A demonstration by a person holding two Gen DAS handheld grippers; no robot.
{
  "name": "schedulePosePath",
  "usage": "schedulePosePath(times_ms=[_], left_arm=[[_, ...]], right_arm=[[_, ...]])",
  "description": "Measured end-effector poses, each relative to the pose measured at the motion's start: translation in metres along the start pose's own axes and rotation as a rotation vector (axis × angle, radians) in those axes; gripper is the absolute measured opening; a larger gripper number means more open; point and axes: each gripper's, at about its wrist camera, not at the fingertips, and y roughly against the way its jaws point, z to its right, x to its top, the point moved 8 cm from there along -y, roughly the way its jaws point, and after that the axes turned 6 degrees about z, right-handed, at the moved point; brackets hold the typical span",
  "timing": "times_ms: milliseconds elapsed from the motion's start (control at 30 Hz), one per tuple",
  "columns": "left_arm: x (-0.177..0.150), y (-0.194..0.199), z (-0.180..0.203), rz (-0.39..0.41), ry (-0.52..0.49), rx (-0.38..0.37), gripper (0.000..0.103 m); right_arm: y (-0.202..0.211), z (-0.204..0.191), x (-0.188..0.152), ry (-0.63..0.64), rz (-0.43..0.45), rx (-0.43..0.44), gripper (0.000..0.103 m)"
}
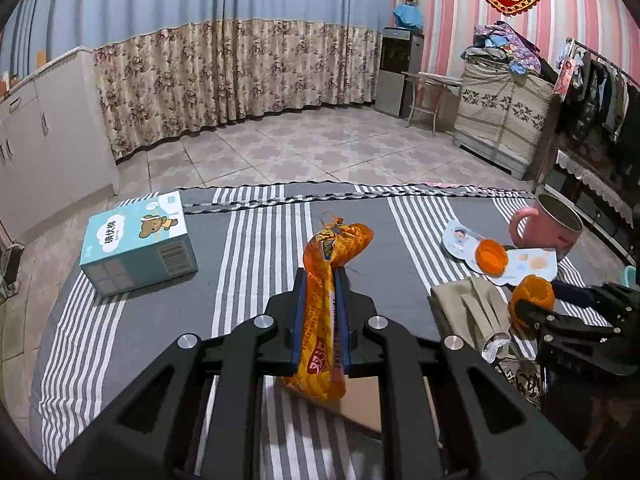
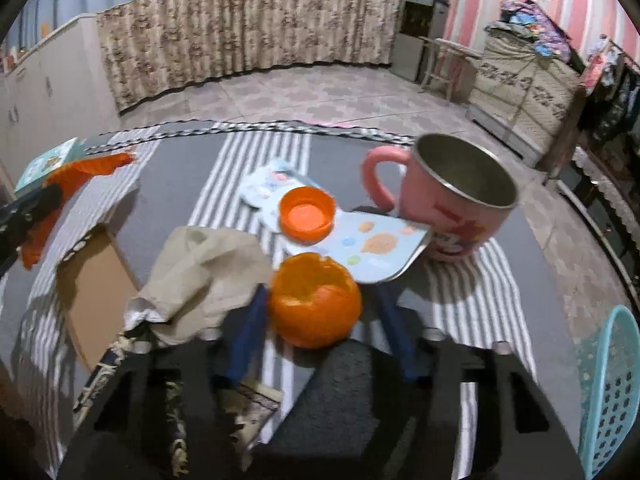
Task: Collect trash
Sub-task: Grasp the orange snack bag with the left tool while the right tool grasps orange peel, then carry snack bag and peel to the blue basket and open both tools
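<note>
The left tool [image 1: 322,312] is clenched on an orange snack wrapper [image 1: 326,280], which stands pinched between its blue pads above the striped cloth of the worktop [image 1: 256,240]. The crinkled top of the wrapper flops free beyond the pads, and the lower end hangs over a brown cardboard box [image 1: 362,404] below. The right tool [image 2: 320,320] is released, its two blue fingers set on either side of a hollowed orange peel [image 2: 316,306]; the left one looks near or at the peel, the right one stands clear.

Risks are plain. The peel is a thin open shell, and a hard squeeze would likely crush it or squirt it out sideways. A beige crumpled paper bag [image 2: 204,276] lies against the right tool's left finger and could be caught in the closing grip. Just beyond the peel sit an orange cap [image 2: 306,218] on a printed card [image 2: 376,252], and a pink mug [image 2: 452,208] resting on the card's far edge; a forward push may shove the card and tip the mug. The slick wrapper could slide from the left tool if swung.
</note>
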Motion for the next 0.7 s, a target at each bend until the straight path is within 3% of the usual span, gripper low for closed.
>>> schedulePosePath(times_ms=[67, 300, 433, 700], left_arm=[[0.0, 0.0, 0.001, 0.0, -0.003, 0.0, 0.012], [-0.001, 0.002, 0.007, 0.009, -0.031, -0.006, 0.012], [-0.004, 0.001, 0.011, 0.005, -0.036, -0.009, 0.012], [-0.003, 0.005, 0.026, 0.028, -0.096, 0.011, 0.012]], right_arm=[[0.006, 0.0, 0.003, 0.008, 0.027, -0.006, 0.034], [0.051, 0.031, 0.011, -0.049, 0.123, 0.017, 0.032], [0.078, 0.073, 0.005, -0.067, 0.147, -0.021, 0.032], [0.132, 0.181, -0.051, -0.105, 0.124, -0.174, 0.032]])
